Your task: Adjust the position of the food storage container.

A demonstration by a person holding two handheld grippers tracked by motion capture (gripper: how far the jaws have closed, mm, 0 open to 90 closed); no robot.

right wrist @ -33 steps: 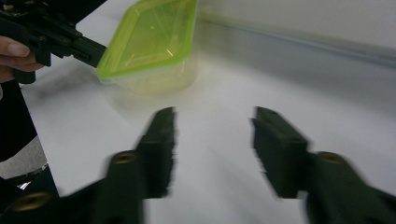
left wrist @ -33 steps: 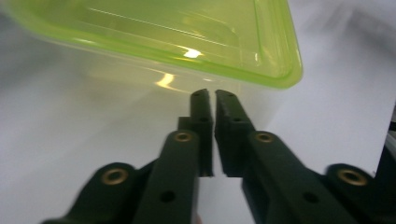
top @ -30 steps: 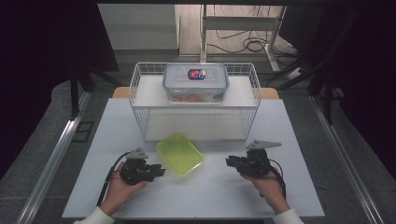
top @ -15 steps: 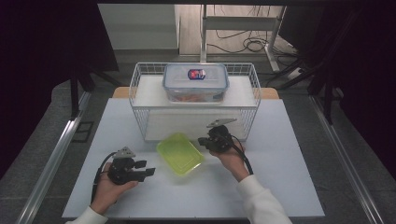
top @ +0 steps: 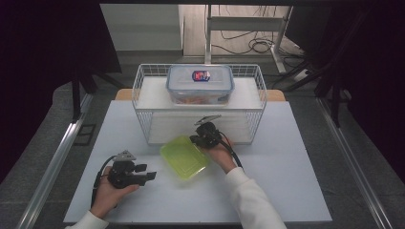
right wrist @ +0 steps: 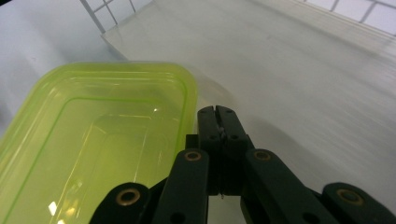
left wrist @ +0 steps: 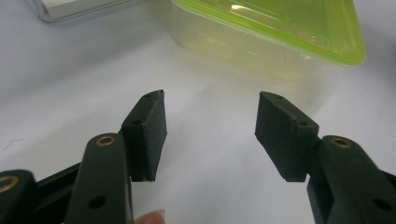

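A white table point(top: 296, 191) stands in a dark room, a white wire basket point(top: 143, 114) at its far side holding a clear lidded food box point(top: 200, 86). The green-lidded container point(top: 184, 157) lies on the table between the two grippers. The right gripper point(top: 198, 139) sits just beside the container's far right edge, jaws pressed together with nothing between them. The left gripper point(top: 150, 175) rests near the container's left side, pointing towards it; its jaws have just been opening and stand apart, empty.
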